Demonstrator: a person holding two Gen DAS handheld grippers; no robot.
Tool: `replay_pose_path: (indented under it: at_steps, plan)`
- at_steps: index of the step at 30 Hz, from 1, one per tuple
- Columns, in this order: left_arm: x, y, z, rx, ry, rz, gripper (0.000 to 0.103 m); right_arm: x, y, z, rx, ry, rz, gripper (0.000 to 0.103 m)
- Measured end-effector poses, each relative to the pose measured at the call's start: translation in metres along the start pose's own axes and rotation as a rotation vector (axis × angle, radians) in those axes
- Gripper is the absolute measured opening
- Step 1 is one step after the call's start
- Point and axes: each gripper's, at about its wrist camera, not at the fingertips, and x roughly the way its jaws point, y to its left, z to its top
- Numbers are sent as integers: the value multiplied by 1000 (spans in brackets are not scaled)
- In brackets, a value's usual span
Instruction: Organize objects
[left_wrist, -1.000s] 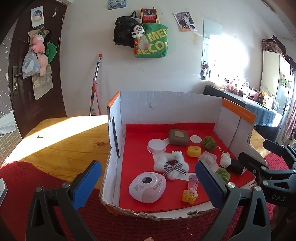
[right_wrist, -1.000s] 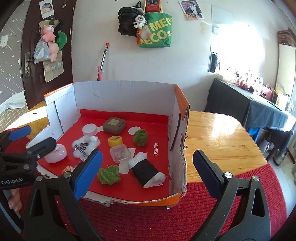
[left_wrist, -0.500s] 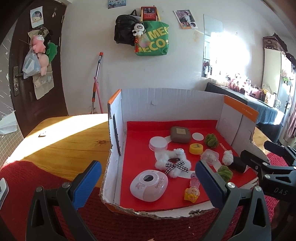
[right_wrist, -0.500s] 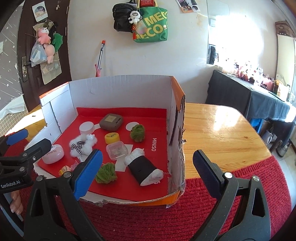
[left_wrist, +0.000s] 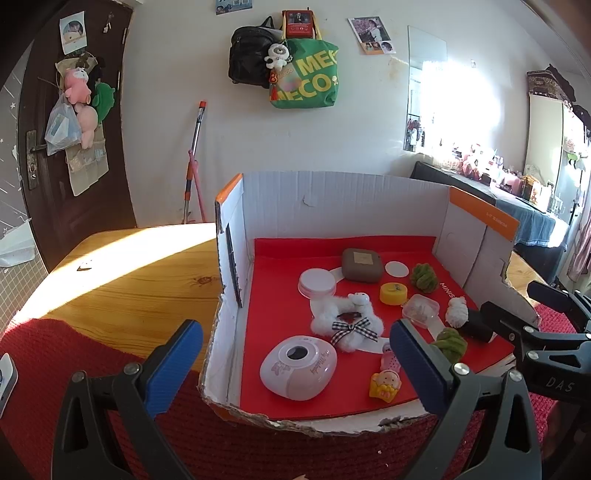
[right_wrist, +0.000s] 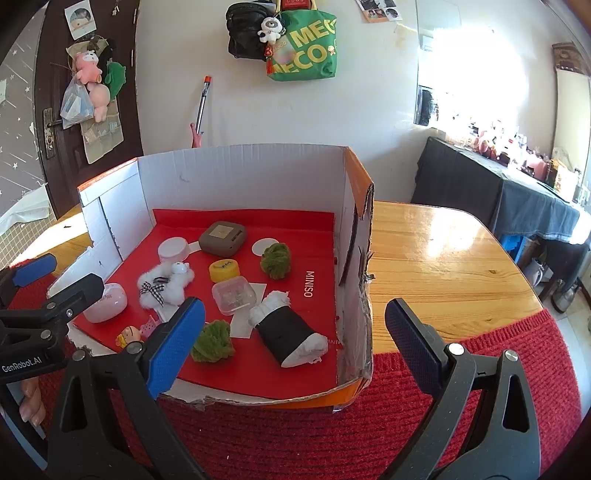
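- Cardboard box, front wall cut low, red liner inside; it holds all the small objects, loosely scattered and mostly apart from one another.
- Contents: pink oval case near the front left; white plush toy with a checked bow at centre; brown pouch and white round lid toward the back; yellow cap; clear plastic case; black-and-white roll at the front right; two green pompoms.
- Left gripper: fingers wide apart, holding nothing, poised over the box's front left corner.
- Right gripper: fingers likewise apart and empty, over the front right corner.
- Change over the last second: both cameras have drawn slightly nearer the box; no object has shifted. Judgement: an approach, with no target yet evident.
- Support: red knitted mat on a wooden table, sunlit.
- Room: white wall with a green tote bag, dark door at left.
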Motion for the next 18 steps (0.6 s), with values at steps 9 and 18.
replay_pose_path:
  at_steps: [9, 18]
  plan:
    - [-1, 0, 0, -1, -2, 1, 103, 1, 0, 0, 4, 7, 5, 100]
    - [-1, -1, 0, 2, -4, 0, 103, 2, 0, 0, -2, 14, 5, 100]
